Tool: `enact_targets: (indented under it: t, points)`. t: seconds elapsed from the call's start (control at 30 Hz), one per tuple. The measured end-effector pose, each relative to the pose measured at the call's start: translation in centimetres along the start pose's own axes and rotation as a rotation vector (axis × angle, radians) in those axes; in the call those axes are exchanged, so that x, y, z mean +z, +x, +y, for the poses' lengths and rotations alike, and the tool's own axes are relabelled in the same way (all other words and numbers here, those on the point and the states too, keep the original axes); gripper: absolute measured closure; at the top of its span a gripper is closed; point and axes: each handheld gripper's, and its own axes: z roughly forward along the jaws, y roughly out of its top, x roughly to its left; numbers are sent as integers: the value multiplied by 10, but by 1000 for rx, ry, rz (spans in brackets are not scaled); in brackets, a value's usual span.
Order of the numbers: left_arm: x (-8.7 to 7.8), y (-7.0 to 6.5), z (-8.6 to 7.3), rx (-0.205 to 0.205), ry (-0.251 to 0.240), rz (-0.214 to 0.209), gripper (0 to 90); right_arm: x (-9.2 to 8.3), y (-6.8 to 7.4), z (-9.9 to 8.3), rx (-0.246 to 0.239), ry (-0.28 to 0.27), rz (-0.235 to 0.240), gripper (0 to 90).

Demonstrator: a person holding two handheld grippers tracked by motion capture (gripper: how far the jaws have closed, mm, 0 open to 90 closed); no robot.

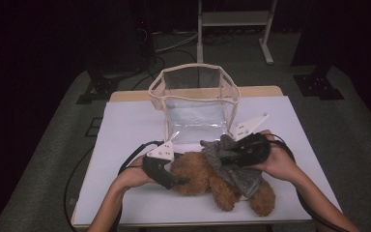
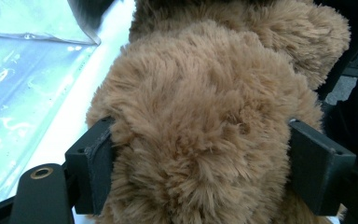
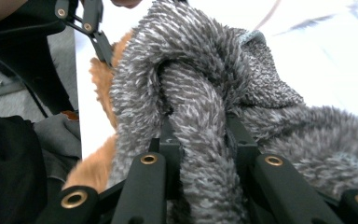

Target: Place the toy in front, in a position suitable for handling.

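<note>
Both forearms enter bare from the bottom of the high view, each hand carrying a black gripper, the left gripper (image 1: 183, 181) and the right gripper (image 1: 224, 155) alike topped by a pale grey three-cornered plate with small dark holes, trailing black cables, brass-coloured rivets on their black jaw arms.

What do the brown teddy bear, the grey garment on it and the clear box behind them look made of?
Brown teddy bear: long shaggy plush, probably synthetic. Grey garment: fuzzy, flecked knit or fleece, limp in folds. Clear box: glossy see-through plastic sheet, seemingly soft, with cream fabric-like edging.
</note>
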Motion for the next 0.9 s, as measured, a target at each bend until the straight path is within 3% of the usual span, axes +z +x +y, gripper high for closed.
enact_targets:
  t: [0.1, 0.2, 0.3, 0.43, 0.5, 0.7, 0.8, 0.9]
  points:
    - [-1, -1, 0, 12, 0, 7, 195, 19, 1, 12, -27, 23, 30, 720]
    - [-4, 0, -2, -5, -12, 17, 187, 32, 0, 11, -26, 75, 24, 727]
    - [-11, 3, -3, -13, -28, 26, 187, 30, -10, -1, 16, 67, 18, 741]
    - [-18, 6, -8, -29, -48, 33, 192, 20, -25, -20, 109, 20, 30, 748]
    - [-16, 8, -10, -36, -56, 32, 237, 15, -29, -27, 128, 3, 30, 748]
    - [1, 7, -6, -6, -66, 3, 326, 3, -25, -31, 123, -12, 8, 745]
    - [7, 9, 0, -3, -88, 17, 344, -8, -22, -23, 108, -36, 14, 743]
    - [10, 11, 4, -9, -107, 17, 356, -7, -16, -7, 58, -23, 23, 741]
